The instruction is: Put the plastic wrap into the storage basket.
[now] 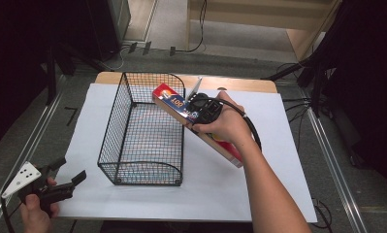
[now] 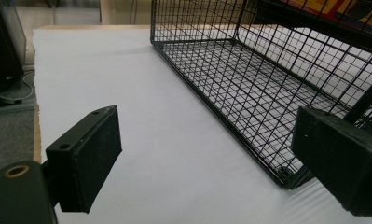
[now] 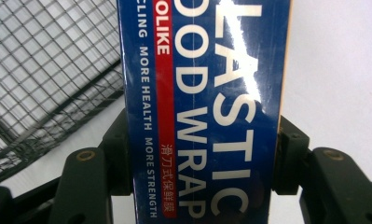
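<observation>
From my seat at the controls, my right gripper (image 1: pixel 201 104) has its jaws pinched on the two long sides of a plastic wrap box (image 1: pixel 179 104), a long blue carton with white lettering and a red stripe. In the right gripper view the box (image 3: pixel 204 107) runs straight up between the jaws and out past the top edge, with the black pads pressed flat against its narrow sides. From above, the box lies on a slant: its far end, ahead of the right gripper, rests over the top rim of the black wire basket (image 1: pixel 137 141) at the basket's far right corner, while its near end trails back under my right hand (image 1: pixel 225 124) toward the white sheet (image 1: pixel 278 145) that covers the table. The basket sits to the left of that gripper, open at the top, with only its mesh floor seen through the wires. My left gripper (image 1: pixel 60 187) hangs well back from the basket, near the front left corner of the white sheet, held in my left hand (image 1: pixel 36 211), its jaws spread wide with only air between them. In the left gripper view the basket (image 2: pixel 267 93) stands ahead and to the right of the spread jaws, its near corner just beyond the right pad.
</observation>
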